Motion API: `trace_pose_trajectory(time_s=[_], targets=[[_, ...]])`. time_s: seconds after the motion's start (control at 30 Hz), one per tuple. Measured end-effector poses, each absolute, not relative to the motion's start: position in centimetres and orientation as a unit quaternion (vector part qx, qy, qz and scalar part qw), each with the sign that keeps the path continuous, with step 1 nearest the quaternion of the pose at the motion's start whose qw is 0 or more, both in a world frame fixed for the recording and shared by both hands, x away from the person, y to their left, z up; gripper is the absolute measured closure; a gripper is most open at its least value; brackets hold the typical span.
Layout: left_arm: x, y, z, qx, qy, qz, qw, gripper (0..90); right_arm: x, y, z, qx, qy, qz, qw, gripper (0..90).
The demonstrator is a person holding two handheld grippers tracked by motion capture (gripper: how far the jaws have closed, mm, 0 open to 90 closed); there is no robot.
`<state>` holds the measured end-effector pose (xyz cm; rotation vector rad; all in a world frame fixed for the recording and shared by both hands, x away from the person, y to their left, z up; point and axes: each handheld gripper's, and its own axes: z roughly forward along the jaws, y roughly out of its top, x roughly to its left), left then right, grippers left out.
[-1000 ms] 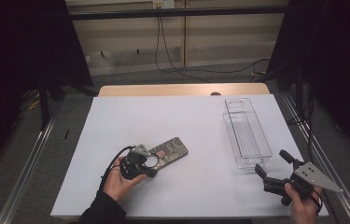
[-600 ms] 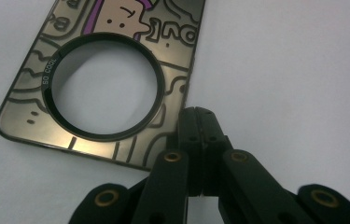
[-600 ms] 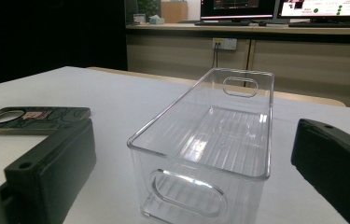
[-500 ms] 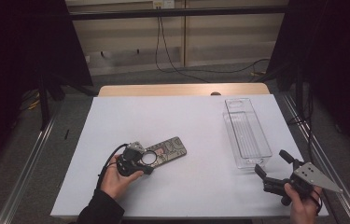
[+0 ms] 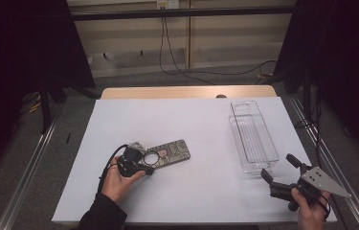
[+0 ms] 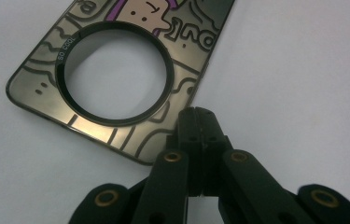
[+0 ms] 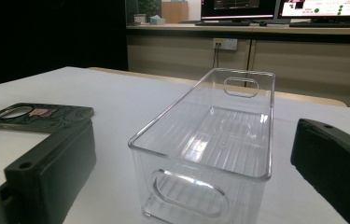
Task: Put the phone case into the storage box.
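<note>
On the white surface (image 5: 206, 139), the clear plastic bin (image 5: 252, 135) waits before my right gripper (image 5: 282, 173), jaws spread. My left gripper (image 5: 144, 163), jaws pressed together, pinches the patterned phone case (image 5: 167, 152) at its edge. Next, I judge, lift it toward the bin.

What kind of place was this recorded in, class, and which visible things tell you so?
Probably a lab or workshop set up for recording. A white-topped table stands between dark curtains, cables trail along the back wall, and computer monitors glow on a counter behind the clear plastic bin.
</note>
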<state>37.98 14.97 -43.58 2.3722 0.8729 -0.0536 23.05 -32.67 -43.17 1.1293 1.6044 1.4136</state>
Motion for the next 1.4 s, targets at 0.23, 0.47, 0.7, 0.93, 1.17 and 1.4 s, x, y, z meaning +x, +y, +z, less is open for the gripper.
trace_pose_trajectory(time_s=[0.23,0.47,0.7,0.93,1.17,1.4], targets=[[38.4,15.1,-43.6,0.890,0.342,-0.017,0.301,90.0,23.1,-32.7,-43.2,0.438,0.620,0.547,0.352,0.0],[38.7,15.1,-43.5,0.889,0.348,-0.006,0.298,90.0,23.1,-32.7,-43.2,0.437,0.621,0.547,0.352,0.0],[39.1,15.2,-43.5,0.886,0.358,0.006,0.294,90.0,23.1,-32.7,-43.2,0.437,0.621,0.546,0.353,0.0],[39.7,15.1,-43.4,0.888,0.360,0.029,0.285,90.0,23.1,-32.7,-43.2,0.436,0.622,0.547,0.352,0.0],[40.0,14.9,-43.4,0.887,0.364,0.049,0.280,90.0,23.1,-32.7,-43.2,0.436,0.622,0.547,0.352,0.0],[40.1,15.0,-43.5,0.886,0.362,0.068,0.281,90.0,23.1,-32.6,-43.2,0.436,0.622,0.547,0.351,0.0]])
